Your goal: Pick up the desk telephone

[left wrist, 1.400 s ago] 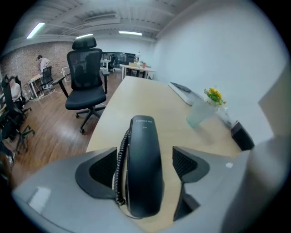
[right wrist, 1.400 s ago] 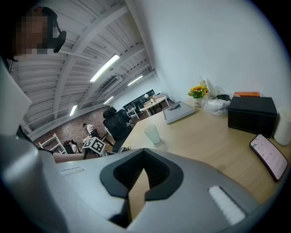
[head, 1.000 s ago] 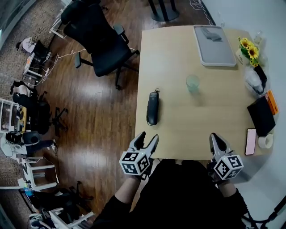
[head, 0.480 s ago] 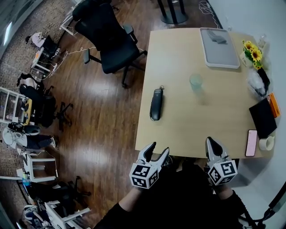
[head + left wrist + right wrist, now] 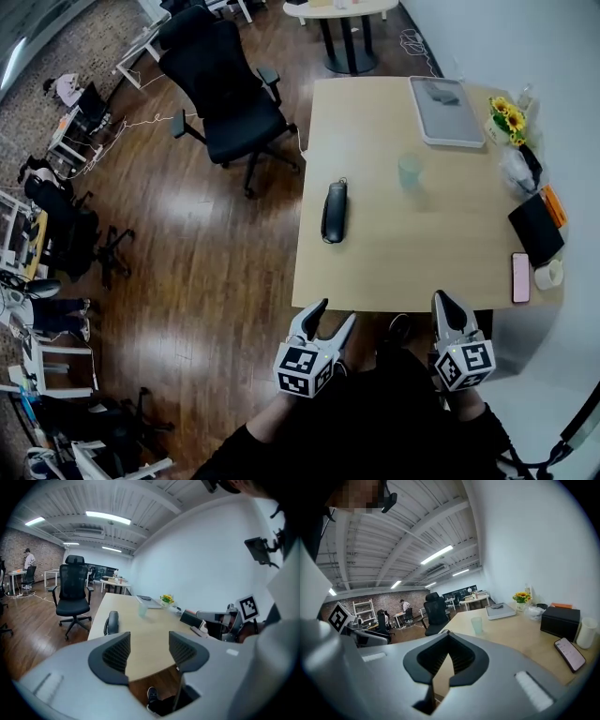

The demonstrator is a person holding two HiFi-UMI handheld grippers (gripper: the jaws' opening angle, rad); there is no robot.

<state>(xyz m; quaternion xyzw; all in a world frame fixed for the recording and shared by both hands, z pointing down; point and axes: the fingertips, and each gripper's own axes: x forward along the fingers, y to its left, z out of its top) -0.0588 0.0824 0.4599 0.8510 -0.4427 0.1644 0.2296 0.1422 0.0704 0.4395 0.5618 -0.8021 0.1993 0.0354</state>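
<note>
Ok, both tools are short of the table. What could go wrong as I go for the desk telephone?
1. The desk telephone lies near the table's left edge; a nudge could push it onto the floor.
2. The left tool is open and empty, but its jaws have just been closing slightly; they may be too narrow to straddle it.
3. The cup stands right of the telephone; a reach by the shut right tool might knock it.

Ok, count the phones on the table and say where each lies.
2. The desk telephone lies near the table's left edge in the head view; a smartphone lies by the right edge. The far tray holds something unclear.
</note>
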